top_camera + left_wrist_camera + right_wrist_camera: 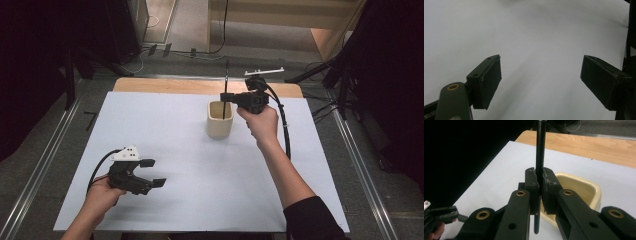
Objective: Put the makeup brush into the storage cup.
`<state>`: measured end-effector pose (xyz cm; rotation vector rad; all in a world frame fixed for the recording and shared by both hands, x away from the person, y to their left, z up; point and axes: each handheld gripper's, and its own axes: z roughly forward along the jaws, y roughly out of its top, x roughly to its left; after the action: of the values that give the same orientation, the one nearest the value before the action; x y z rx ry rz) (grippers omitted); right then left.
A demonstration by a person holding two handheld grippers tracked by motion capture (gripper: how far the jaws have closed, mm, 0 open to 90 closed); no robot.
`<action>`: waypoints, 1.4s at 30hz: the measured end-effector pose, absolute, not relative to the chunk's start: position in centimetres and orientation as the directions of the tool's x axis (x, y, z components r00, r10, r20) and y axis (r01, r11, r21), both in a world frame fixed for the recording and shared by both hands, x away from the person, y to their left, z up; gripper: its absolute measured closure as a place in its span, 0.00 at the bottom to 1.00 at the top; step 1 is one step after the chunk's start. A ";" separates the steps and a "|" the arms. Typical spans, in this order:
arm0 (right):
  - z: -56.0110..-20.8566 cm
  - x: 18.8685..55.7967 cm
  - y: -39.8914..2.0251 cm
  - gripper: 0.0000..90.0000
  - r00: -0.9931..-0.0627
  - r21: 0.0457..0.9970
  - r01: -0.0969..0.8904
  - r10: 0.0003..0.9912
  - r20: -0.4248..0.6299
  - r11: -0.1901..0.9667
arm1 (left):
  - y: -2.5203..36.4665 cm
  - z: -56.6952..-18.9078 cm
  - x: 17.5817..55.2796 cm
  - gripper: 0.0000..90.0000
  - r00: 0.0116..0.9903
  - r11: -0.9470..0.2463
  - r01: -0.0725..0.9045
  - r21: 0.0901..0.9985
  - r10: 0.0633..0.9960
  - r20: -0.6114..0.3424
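Observation:
My right gripper [226, 98] is shut on a thin black pen [226, 79] and holds it upright over a cream cup [220, 122] at the far middle of the white sheet. In the right gripper view the pads [533, 185] pinch the pen [540, 150] near its middle, with the cup [586, 188] just behind. The pen's lower end hangs at the cup's mouth; whether it touches the cup I cannot tell. My left gripper [153, 172] rests low over the sheet at the near left, open and holding nothing [541, 82].
The white sheet [175, 150] covers most of a wooden table [165, 86]. A cable [286, 130] trails from the right gripper along the forearm. Metal rails [45, 160] run along both sides, and dark stands and cables lie on the floor beyond the table.

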<state>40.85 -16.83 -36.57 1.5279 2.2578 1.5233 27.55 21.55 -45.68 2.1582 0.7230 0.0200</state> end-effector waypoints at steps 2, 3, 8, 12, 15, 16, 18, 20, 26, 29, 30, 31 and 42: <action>-36.5 41.1 -16.7 0.95 -0.518 0.718 0.695 0.722 0.458 0.043 | 21.5 -45.7 27.5 0.19 0.833 -0.481 0.492 0.725 0.503 -0.231; -36.4 41.2 -16.7 0.95 -0.517 0.719 0.694 0.724 0.458 0.041 | 21.5 -45.7 27.5 0.19 0.833 -0.479 0.491 0.727 0.502 -0.232; -36.4 41.9 -16.4 0.95 -0.507 0.725 0.688 0.736 0.447 0.034 | 21.5 -45.7 27.5 0.19 0.834 -0.479 0.491 0.728 0.499 -0.234; -36.4 42.3 -16.2 0.95 -0.499 0.735 0.677 0.752 0.431 0.028 | 21.5 -45.7 27.5 0.19 0.835 -0.480 0.491 0.727 0.499 -0.234; -36.5 42.6 -16.2 0.95 -0.495 0.747 0.665 0.764 0.414 0.026 | 21.4 -45.7 27.5 0.19 0.836 -0.480 0.490 0.728 0.496 -0.236; -36.5 42.7 -16.2 0.95 -0.496 0.753 0.657 0.767 0.407 0.025 | 21.5 -45.7 27.5 0.19 0.836 -0.481 0.490 0.727 0.496 -0.235; -36.6 42.8 -16.1 0.95 -0.491 0.760 0.650 0.774 0.399 0.020 | 21.5 -45.7 27.5 0.19 0.836 -0.481 0.489 0.728 0.496 -0.235; -36.7 42.9 -16.1 0.95 -0.488 0.762 0.648 0.776 0.400 0.015 | 21.5 -45.7 27.5 0.19 0.835 -0.478 0.491 0.728 0.498 -0.236; -37.2 43.2 -16.1 0.95 -0.477 0.763 0.646 0.787 0.391 0.013 | 21.4 -45.7 27.5 0.19 0.835 -0.478 0.490 0.729 0.497 -0.235; -37.4 43.3 -16.1 0.95 -0.471 0.763 0.646 0.793 0.387 0.012 | 21.4 -45.7 27.5 0.19 0.835 -0.478 0.490 0.729 0.497 -0.235; -37.4 43.4 -16.1 0.95 -0.470 0.763 0.646 0.794 0.386 0.011 | 21.5 -45.7 27.5 0.19 0.835 -0.478 0.489 0.730 0.497 -0.235; -37.5 43.4 -16.1 0.95 -0.466 0.760 0.650 0.796 0.386 0.012 | 21.5 -45.7 27.5 0.19 0.836 -0.477 0.489 0.730 0.496 -0.235; -38.6 43.4 -15.7 0.95 -0.468 0.752 0.658 0.797 0.382 0.026 | 21.5 -45.7 27.5 0.19 0.836 -0.478 0.488 0.731 0.496 -0.234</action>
<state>43.37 -15.66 -38.56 1.5338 2.1403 1.4285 27.49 21.54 -45.65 2.1511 0.7165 0.0121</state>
